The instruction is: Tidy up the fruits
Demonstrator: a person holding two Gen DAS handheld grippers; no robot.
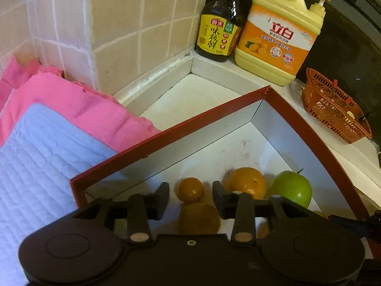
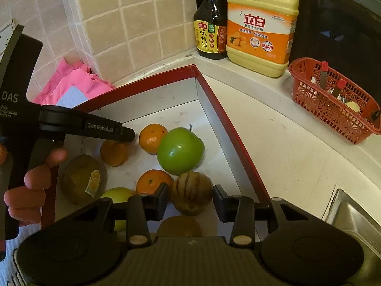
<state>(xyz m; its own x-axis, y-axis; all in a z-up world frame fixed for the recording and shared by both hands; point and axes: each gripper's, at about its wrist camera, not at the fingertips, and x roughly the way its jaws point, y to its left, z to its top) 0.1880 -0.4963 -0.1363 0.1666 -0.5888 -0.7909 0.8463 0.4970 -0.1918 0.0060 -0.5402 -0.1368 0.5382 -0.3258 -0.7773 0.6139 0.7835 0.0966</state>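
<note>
Several fruits are lying in the red-rimmed box [image 2: 228, 128] on the counter [image 2: 285, 147], crowding its far corner: a green apple [image 2: 180, 150], oranges and a striped fruit [image 2: 192, 193]. Both tools are hanging spread and unloaded: right tool [image 2: 191, 201] around the striped fruit, left tool [image 1: 190, 199] over a brown fruit [image 1: 198, 218], possibly a kiwi, half hidden.

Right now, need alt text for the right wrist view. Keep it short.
The open right gripper hovers over a red-rimmed box of fruit, its fingers on either side of a striped brown fruit, near a green apple and oranges. The left gripper reaches in from the left; behind stand a sauce bottle, detergent jug and red basket.
</note>
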